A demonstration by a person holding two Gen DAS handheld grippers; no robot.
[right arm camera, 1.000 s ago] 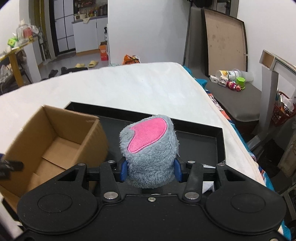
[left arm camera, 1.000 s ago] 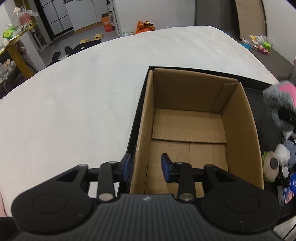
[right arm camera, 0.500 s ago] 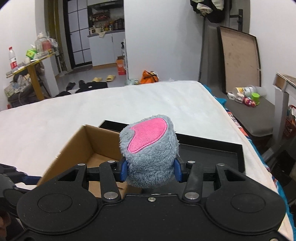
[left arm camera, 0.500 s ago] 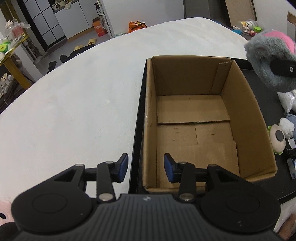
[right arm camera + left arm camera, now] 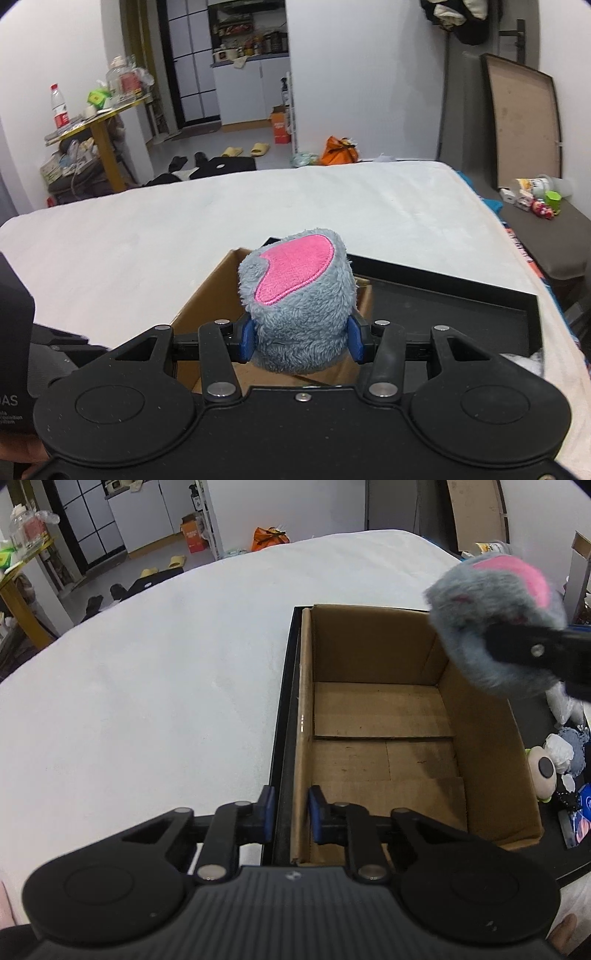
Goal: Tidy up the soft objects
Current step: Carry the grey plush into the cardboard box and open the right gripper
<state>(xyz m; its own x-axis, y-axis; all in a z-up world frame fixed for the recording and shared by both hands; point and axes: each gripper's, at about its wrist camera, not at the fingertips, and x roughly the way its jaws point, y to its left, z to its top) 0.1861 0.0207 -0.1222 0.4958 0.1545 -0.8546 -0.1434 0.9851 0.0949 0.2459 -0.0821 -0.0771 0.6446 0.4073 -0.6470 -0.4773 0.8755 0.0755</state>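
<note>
An open, empty cardboard box (image 5: 369,642) stands in a black tray (image 5: 282,701) on a white bed. My left gripper (image 5: 291,814) straddles the box's near left wall and the tray rim. Its jaws are closing, and the blue pads press on that wall and rim. My right gripper (image 5: 301,339) is shut on a grey plush toy (image 5: 295,295) with a pink patch. In the left wrist view the grey plush toy (image 5: 495,627) hangs above the box's far right corner. In the right wrist view the cardboard box (image 5: 207,302) lies just below and behind the toy.
Several small soft toys (image 5: 541,771) lie in the tray to the right of the box. The white bed cover (image 5: 147,664) spreads wide to the left. A dark bench with bottles and clutter (image 5: 535,195) stands off the bed's right side.
The right gripper carried the grey plush leftward and a little up, from over the tray to over the box's right side. The left jaws narrowed onto the box wall.
</note>
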